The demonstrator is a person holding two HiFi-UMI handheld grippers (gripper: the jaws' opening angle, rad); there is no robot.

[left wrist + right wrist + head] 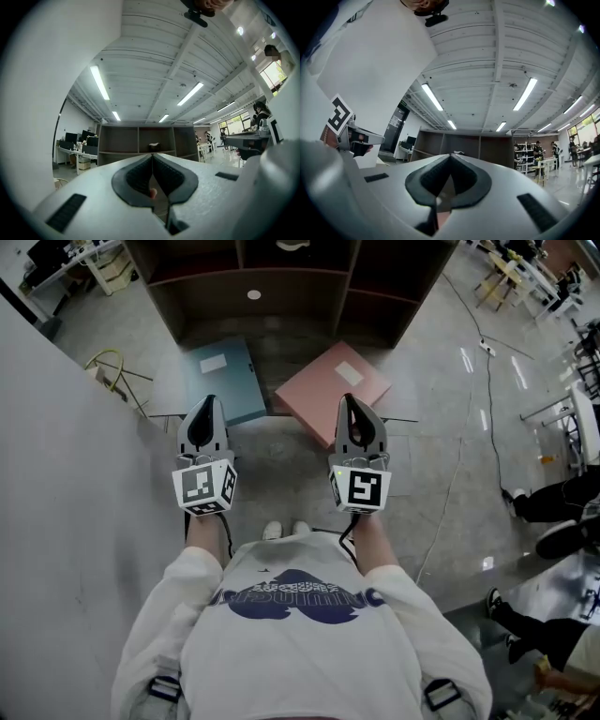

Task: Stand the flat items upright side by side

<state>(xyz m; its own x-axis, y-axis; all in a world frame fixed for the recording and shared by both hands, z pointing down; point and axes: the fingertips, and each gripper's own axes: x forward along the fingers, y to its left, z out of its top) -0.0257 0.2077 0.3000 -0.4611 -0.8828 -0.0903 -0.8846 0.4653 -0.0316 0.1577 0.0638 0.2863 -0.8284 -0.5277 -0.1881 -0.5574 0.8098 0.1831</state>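
Observation:
Two flat boxes lie on the floor in front of a dark shelf unit: a teal one at the left and a pink one at the right, each with a white label. My left gripper hovers over the teal box's near edge, jaws shut and empty. My right gripper hangs over the pink box's near corner, also shut with nothing held. In both gripper views the jaws meet at the tips and point at the shelf unit across the room.
A white wall or panel runs along the left. A yellow-framed item stands beside it. A cable trails over the floor at the right. People's legs show at the right edge, desks at the back right.

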